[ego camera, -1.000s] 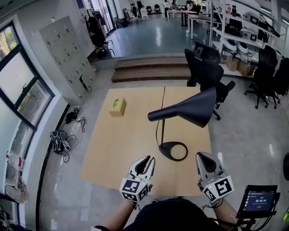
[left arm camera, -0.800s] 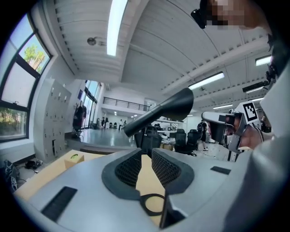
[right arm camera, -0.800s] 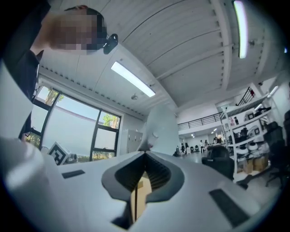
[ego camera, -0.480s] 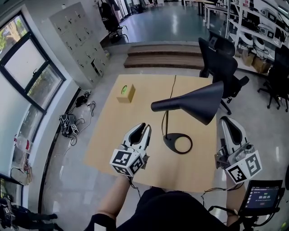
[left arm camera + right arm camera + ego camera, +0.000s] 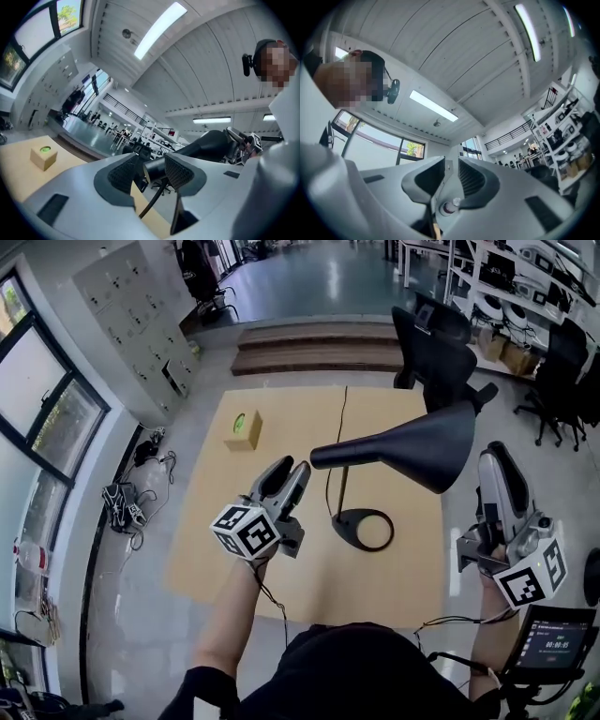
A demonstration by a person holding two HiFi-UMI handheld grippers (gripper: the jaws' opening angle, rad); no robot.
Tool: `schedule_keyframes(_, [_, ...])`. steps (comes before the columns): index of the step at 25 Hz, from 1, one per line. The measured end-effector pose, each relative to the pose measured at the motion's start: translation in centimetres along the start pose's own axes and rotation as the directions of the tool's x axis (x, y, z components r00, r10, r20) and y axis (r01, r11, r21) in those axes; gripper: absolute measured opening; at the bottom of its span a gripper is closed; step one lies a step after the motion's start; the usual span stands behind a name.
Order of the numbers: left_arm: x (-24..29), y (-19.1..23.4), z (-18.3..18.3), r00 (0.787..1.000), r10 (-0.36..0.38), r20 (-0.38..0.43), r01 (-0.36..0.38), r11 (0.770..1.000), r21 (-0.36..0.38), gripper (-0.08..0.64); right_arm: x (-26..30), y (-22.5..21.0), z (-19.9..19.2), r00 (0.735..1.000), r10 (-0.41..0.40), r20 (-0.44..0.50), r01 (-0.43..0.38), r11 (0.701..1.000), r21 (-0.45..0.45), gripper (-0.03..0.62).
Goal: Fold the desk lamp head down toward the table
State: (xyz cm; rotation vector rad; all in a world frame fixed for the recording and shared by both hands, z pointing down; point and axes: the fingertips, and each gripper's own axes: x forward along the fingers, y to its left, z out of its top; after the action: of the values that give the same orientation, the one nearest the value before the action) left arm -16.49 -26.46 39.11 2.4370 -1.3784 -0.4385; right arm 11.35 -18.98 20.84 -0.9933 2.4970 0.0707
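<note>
The desk lamp's black cone head (image 5: 412, 448) hangs level above the worktop (image 5: 272, 577). Its narrow end sits just at 3 o'clock of the left tool (image 5: 291, 470). That tool's jaws have just been opening and stand wide, and the narrow end shows in the gap between them with the pads off it. The right tool (image 5: 497, 460) is raised at 3 o'clock of the head's wide end, with its jaws a narrow gap apart and nothing between them. The lamp's round base (image 5: 364, 529) rests at 5 o'clock of the left tool. A small box (image 5: 243, 429) lies at 10 o'clock. Beyond the wooden worktop, at 12 o'clock, are steps (image 5: 309, 348) and a black office chair (image 5: 436, 343), and windows (image 5: 37, 418) run along 9 o'clock.
</note>
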Motion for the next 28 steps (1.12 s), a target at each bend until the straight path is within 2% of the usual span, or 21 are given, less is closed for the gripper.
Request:
schedule_keyframes(2, [0.8, 0.6, -0.8, 0.999, -0.033, -0.018, 0.033, 0.999, -0.029, 0.186, 0.4, 0.0, -0.7, 0.999, -0.025, -0.031, 0.024, 0.999, -0.034, 0.088])
schedule_keyframes(5, [2.0, 0.2, -1.9, 0.997, -0.070, -0.041, 0.067, 0.995, -0.070, 0.186, 0.7, -0.4, -1.0, 0.994, -0.070, -0.087, 0.065, 0.996, -0.062, 0.092])
schedule_keyframes(9, [3.1, -0.2, -2.8, 0.992, -0.120, -0.045, 0.114, 0.987, -0.111, 0.186, 1.0, -0.4, -1.8, 0.989, -0.077, -0.127, 0.072, 0.996, -0.045, 0.092])
schedule_keyframes(13, [3.6, -0.4, -2.6, 0.987, -0.154, -0.048, 0.146, 0.980, -0.138, 0.186, 1.2, -1.0, -2.1, 0.980, -0.125, -0.155, 0.118, 0.992, -0.052, 0.092])
schedule_keyframes(16, [4.0, -0.4, -3.1, 0.984, -0.169, -0.052, 0.160, 0.975, -0.152, 0.186, 1.4, -1.4, -2.8, 0.980, -0.119, -0.159, 0.112, 0.992, -0.050, 0.092])
schedule_keyframes(21, [4.4, -1.5, -3.4, 0.979, -0.195, -0.063, 0.185, 0.974, -0.128, 0.184, 1.8, -1.6, -3.4, 0.978, -0.101, -0.183, 0.094, 0.994, -0.048, 0.088])
schedule_keyframes(28, [4.0, -2.2, -3.5, 0.984, -0.158, -0.076, 0.154, 0.986, -0.063, 0.184, 1.7, -2.4, -3.2, 0.983, -0.086, -0.161, 0.091, 0.996, 0.019, 0.075])
